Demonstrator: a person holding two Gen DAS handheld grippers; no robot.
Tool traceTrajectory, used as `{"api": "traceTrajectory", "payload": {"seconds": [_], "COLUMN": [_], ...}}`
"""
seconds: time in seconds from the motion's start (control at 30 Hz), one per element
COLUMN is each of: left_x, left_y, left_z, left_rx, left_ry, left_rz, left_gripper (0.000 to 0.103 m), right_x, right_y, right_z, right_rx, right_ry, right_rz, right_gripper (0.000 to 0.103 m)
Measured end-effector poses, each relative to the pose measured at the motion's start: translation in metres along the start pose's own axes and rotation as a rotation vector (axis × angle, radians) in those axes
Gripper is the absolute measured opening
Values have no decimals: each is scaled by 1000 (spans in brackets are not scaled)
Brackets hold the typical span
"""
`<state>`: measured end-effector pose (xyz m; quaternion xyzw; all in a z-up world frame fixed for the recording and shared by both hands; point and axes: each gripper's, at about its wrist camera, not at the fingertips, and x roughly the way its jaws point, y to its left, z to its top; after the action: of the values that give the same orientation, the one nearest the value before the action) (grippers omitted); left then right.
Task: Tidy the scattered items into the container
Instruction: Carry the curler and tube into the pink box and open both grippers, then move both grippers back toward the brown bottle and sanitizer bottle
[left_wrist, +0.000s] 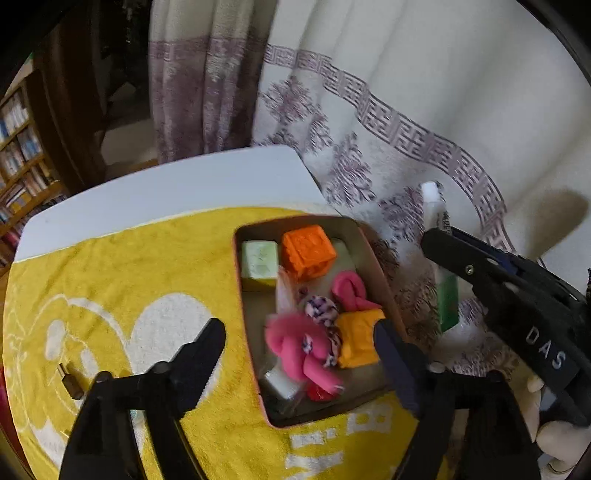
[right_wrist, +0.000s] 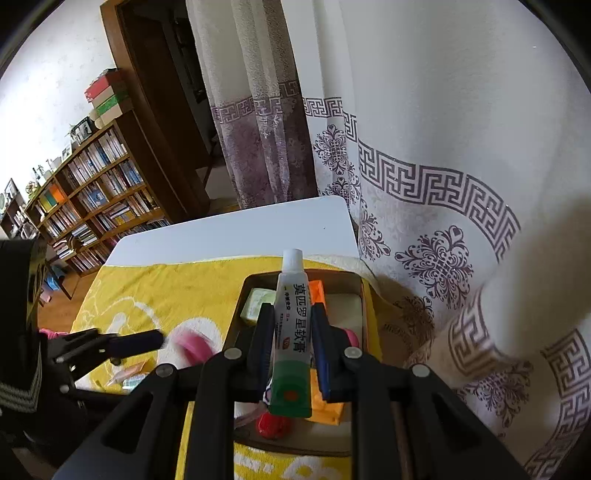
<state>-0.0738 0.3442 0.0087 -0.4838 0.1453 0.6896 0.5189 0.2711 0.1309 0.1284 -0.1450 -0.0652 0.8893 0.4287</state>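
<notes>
An open box (left_wrist: 373, 254) sits on a yellow towel (left_wrist: 122, 266). It holds an orange cube (left_wrist: 308, 253), a pale green block (left_wrist: 258, 264), a yellow block (left_wrist: 356, 343), pink knotted cloths (left_wrist: 299, 350) and other small items. My left gripper (left_wrist: 299, 347) is open and empty, its fingers straddling the box's near left wall. My right gripper (right_wrist: 291, 328) is shut on a white and green ointment tube (right_wrist: 293, 332), held above the box (right_wrist: 364, 295). The tube also shows in the left wrist view (left_wrist: 441, 254), right of the box.
A small dark adapter (left_wrist: 72, 380) lies on the towel at the left. The white table (left_wrist: 166, 192) ends just behind the box. A patterned curtain (left_wrist: 406, 110) hangs close on the right. A bookshelf (right_wrist: 92, 199) stands far left.
</notes>
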Motion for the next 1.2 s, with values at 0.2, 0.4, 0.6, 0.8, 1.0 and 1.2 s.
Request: {"api": "traceTrajectory", "payload": {"seconds": [0.2, 0.4, 0.6, 0.8, 1.0, 1.2], "left_x": [1, -10, -24, -41, -66, -84], "left_y": [25, 48, 69, 105, 163, 227], "left_z": [-2, -7, -18, -36, -56, -80], "left_rx": [-66, -101, -115, -155, -228, -322], "left_ry": [12, 4, 2, 0, -8, -2], "left_rz": [7, 31, 40, 64, 106, 150], "left_gripper": [84, 84, 84, 84, 84, 84], "right_x": [5, 5, 4, 10, 18, 28], "right_y": [-4, 4, 25, 57, 97, 141], "right_z": [-2, -11, -21, -38, -58, -78], "right_rx": [1, -4, -9, -29, -54, -81], "right_ry": [6, 15, 29, 63, 113, 167], "right_rz": [5, 19, 47, 81, 126, 165], "right_gripper": [23, 23, 23, 23, 24, 47]}}
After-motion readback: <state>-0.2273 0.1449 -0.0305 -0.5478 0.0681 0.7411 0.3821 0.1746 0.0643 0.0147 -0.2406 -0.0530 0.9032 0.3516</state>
